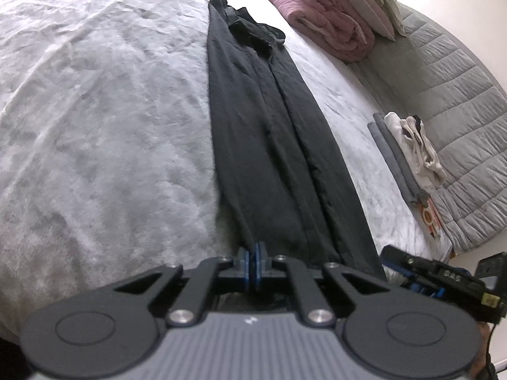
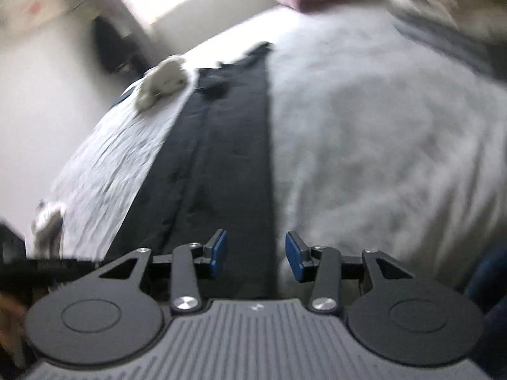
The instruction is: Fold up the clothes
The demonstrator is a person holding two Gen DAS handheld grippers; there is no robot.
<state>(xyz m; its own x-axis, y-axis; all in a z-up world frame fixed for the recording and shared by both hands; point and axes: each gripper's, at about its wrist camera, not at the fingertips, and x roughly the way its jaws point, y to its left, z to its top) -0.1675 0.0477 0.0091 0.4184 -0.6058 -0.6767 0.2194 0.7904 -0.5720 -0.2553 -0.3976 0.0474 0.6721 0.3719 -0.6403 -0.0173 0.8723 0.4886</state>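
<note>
Dark trousers point(image 1: 269, 133) stretched long on white fuzzy bed point(image 1: 95, 110). My left tool point(image 1: 252, 261) pinches their near end; right tool point(image 2: 256, 251) spread above them. Pink quilt point(image 1: 323, 28) beyond trousers, folded stack point(image 1: 408, 148) beside.

Soft daylight, right view motion-blurred

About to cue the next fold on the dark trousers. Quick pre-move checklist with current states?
1. Left gripper shut at near end of the dark trousers: ok; cloth actually pinched: cannot tell.
2. Right gripper gripping: not ok, fingers apart, nothing pressed.
3. Right gripper over trousers edge: ok.
4. Trousers lie long and straight on the white blanket: ok.
5. Far end flat: not ok, bunched.
6. Folded pile clear of trousers: ok.
</note>
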